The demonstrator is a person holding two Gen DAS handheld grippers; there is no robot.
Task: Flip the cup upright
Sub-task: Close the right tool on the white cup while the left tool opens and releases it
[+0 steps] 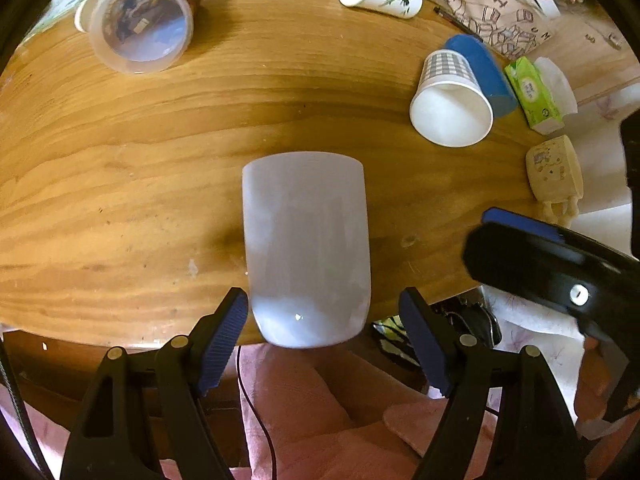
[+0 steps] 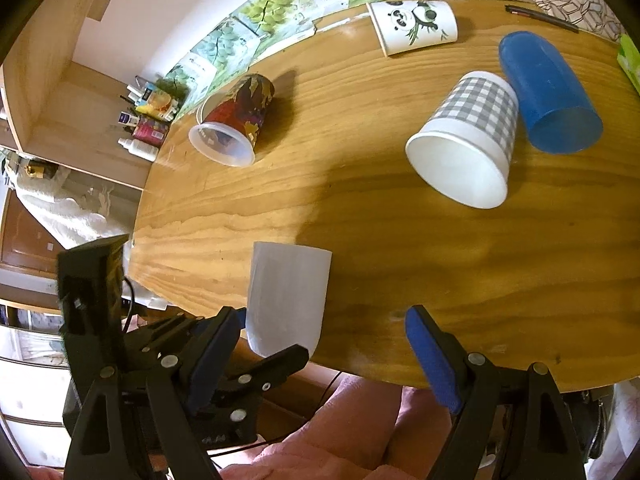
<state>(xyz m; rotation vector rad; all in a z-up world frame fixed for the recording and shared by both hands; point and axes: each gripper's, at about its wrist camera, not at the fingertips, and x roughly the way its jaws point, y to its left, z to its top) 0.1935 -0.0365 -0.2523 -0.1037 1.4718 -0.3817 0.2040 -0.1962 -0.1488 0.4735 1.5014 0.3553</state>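
A plain white cup (image 1: 306,248) lies on its side at the near edge of the wooden table (image 1: 120,184), its rounded base toward me and overhanging the edge. My left gripper (image 1: 324,320) is open, its fingers on either side of the cup's base, not closed on it. The cup also shows in the right wrist view (image 2: 286,300). My right gripper (image 2: 320,344) is open and empty, just right of the cup over the table edge; it appears in the left wrist view as a black body at the right.
Several other cups lie on their sides: a checked paper cup (image 2: 468,140), a blue cup (image 2: 548,92), a panda cup (image 2: 416,24) and a red patterned cup (image 2: 236,120). A green tissue pack (image 1: 534,92) and a patterned bag (image 1: 492,8) sit far right.
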